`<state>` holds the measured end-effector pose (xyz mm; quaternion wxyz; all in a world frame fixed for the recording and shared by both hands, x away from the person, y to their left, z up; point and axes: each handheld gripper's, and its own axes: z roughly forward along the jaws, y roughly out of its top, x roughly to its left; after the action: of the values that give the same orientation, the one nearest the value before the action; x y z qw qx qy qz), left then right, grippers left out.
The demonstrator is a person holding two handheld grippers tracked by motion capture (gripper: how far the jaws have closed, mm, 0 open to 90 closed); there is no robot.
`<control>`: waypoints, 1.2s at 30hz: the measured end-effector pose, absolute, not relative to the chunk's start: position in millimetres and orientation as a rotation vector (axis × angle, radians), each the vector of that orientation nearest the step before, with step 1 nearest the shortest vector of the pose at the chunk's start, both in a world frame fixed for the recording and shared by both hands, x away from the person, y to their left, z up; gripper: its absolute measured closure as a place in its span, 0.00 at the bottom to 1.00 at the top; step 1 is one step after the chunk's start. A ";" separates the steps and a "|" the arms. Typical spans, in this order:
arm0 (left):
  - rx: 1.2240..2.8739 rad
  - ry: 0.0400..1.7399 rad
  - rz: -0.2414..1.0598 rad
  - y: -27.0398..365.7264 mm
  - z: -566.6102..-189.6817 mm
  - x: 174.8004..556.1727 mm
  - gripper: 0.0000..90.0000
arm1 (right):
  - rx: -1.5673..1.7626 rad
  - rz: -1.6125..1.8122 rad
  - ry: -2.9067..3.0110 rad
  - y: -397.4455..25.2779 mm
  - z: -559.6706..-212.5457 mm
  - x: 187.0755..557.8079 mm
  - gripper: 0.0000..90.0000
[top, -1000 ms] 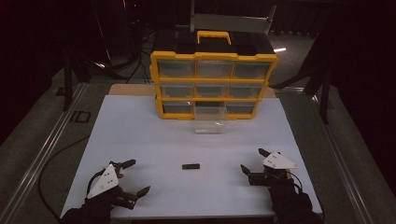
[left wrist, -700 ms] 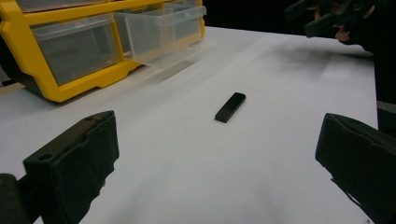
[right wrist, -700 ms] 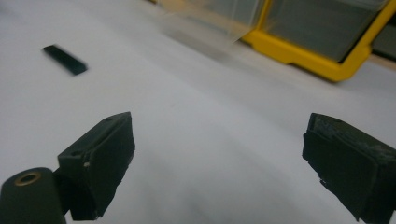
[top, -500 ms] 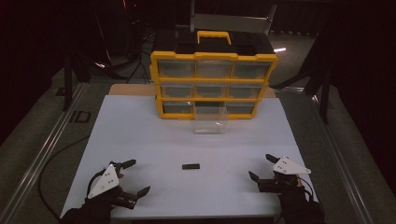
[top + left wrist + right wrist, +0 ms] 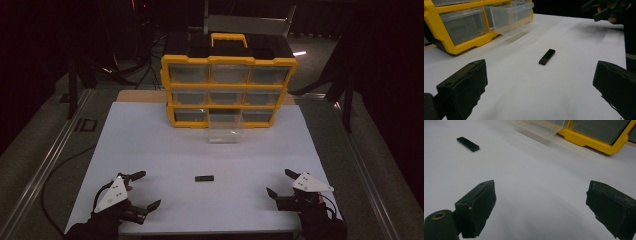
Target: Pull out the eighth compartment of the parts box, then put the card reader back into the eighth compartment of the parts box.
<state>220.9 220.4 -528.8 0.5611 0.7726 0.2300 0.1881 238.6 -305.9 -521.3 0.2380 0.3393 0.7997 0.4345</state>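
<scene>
Both tongs spread wide, nothing between the jaws. My left gripper (image 5: 140,191) sits low at the near left edge of the white table sheet (image 5: 150,145); my right gripper (image 5: 281,184) mirrors it at the near right. Between them, slightly forward of both, lies the small black bar (image 5: 204,178), flat on the sheet and well apart from either set of jaws. Long axis runs roughly side to side across the table in the high view. In the left gripper view the black bar (image 5: 547,56) sits ahead and a little right of centre; in the right gripper view it sits far up left (image 5: 467,144). I judge the left slightly nearer. Beyond, the yellow drawer cabinet (image 5: 229,90) with one clear drawer (image 5: 224,131) pulled out, bottom middle.
</scene>
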 end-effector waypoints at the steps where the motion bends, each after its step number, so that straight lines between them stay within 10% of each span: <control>1: 1.821 0.540 0.441 220.2 -528.9 221.0 0.00 | 0.935 1.198 2.202 -305.9 -522.7 239.4 0.10; 36: 1.834 0.556 0.441 219.2 -528.8 221.8 0.00 | 0.842 1.227 2.190 -296.5 -523.0 236.0 0.10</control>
<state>221.8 219.2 -528.8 0.5544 0.7762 0.2352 0.1866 236.0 -296.5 -523.0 0.2444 0.3083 0.8021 0.4492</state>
